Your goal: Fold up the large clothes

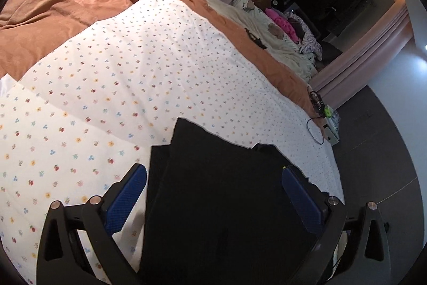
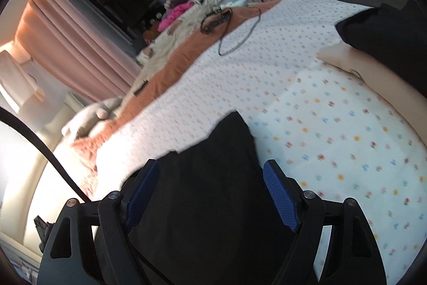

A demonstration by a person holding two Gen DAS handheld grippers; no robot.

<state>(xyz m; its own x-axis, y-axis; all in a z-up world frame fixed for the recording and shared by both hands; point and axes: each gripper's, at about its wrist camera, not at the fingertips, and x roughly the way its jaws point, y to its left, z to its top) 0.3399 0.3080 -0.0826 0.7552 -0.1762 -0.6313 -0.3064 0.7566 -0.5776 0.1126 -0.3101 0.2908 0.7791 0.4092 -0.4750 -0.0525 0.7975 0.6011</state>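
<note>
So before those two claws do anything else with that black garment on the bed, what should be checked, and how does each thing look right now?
1. Left gripper open, pads clear of cloth: ok.
2. Right gripper open, pads clear of cloth: ok.
3. Black garment resting on the floral sheet, not hanging from a gripper: ok.
4. Garment lying flat and smooth: cannot tell, only the near part shows and it is dark.
5. Black cable clear of the garment: ok, it lies farther up the bed.
6. Fold edges lined up: cannot tell.

black garment (image 1: 221, 205) cut off below, right-wrist view blurred
</note>
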